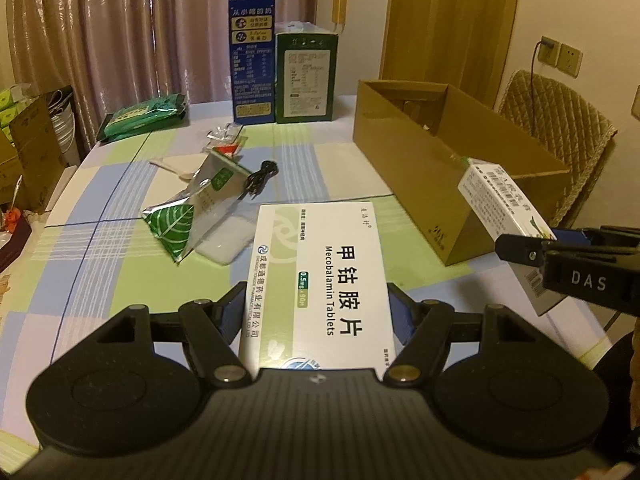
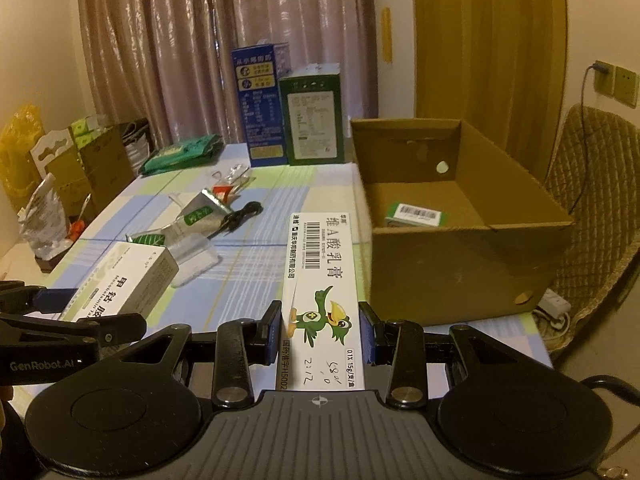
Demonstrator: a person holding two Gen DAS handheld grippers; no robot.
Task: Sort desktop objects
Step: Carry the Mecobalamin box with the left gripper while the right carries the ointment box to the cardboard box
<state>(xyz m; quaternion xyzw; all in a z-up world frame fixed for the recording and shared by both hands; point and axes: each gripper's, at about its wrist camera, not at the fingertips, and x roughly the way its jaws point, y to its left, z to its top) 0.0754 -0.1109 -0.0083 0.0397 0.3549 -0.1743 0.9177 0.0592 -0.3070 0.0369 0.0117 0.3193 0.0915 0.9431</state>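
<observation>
My left gripper [image 1: 316, 312] is shut on a wide white tablet box [image 1: 320, 276] printed "Mecobalamin Tablets", held above the checked tablecloth [image 1: 120, 240]. My right gripper [image 2: 320, 332] is shut on a narrow white ointment box [image 2: 320, 276] with a green cartoon bird. Each view shows the other's load: the ointment box [image 1: 504, 216] at the right edge, the tablet box [image 2: 124, 280] at lower left. An open cardboard box [image 2: 464, 260] stands just ahead of the right gripper, with a small green-and-white packet [image 2: 416, 216] on its floor.
Mid-table lie a silver-green foil pouch [image 1: 192, 212], a clear plastic case [image 1: 228, 240], a black cable [image 1: 260, 176] and small wrappers [image 1: 224, 136]. A blue carton [image 1: 252, 60] and green carton [image 1: 306, 76] stand at the back. A green pack [image 1: 144, 118] lies far left. A quilted chair [image 2: 596, 184] stands right.
</observation>
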